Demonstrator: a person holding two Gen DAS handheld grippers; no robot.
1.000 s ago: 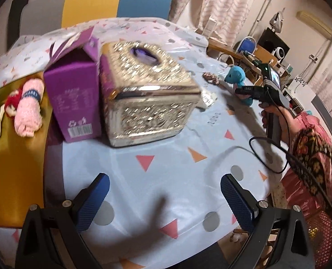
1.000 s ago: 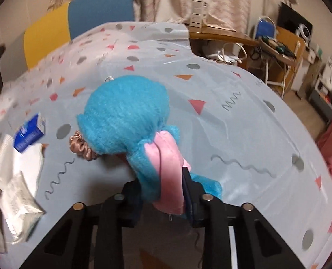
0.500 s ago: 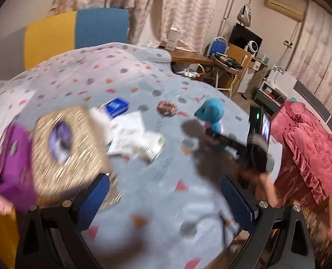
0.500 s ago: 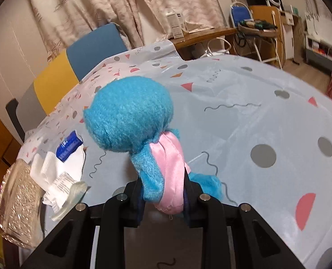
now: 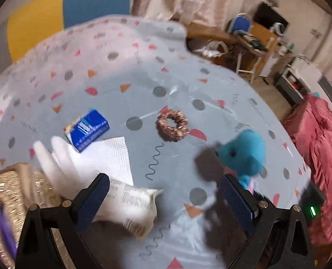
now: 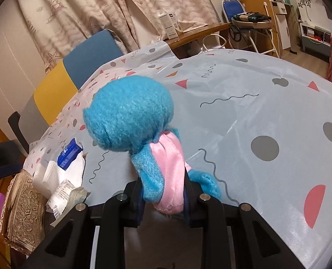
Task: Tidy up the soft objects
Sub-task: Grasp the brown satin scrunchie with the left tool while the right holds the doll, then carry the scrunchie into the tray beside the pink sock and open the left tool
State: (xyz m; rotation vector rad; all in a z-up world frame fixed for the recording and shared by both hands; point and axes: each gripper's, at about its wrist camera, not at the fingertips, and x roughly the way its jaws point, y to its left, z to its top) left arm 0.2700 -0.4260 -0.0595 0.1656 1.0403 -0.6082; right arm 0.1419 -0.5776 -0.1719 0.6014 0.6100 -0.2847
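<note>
Swung away from the gold box [image 5: 11, 192]: left gripper [image 5: 163, 204] now wide open and empty over the tablecloth [image 5: 177, 85], brown scrunchie [image 5: 172, 127] lying just ahead between its fingers, probably next to collect. Right gripper [image 6: 163, 199] still clamped on the blue plush toy [image 6: 132, 121], upright directly ahead of its jaws.

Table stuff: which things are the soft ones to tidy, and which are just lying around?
For the job:
- blue plush toy, pinched in the right gripper
- brown scrunchie

Just lying about:
- blue packet
- white paper towel
- crinkly wrapper
- gold box
</note>
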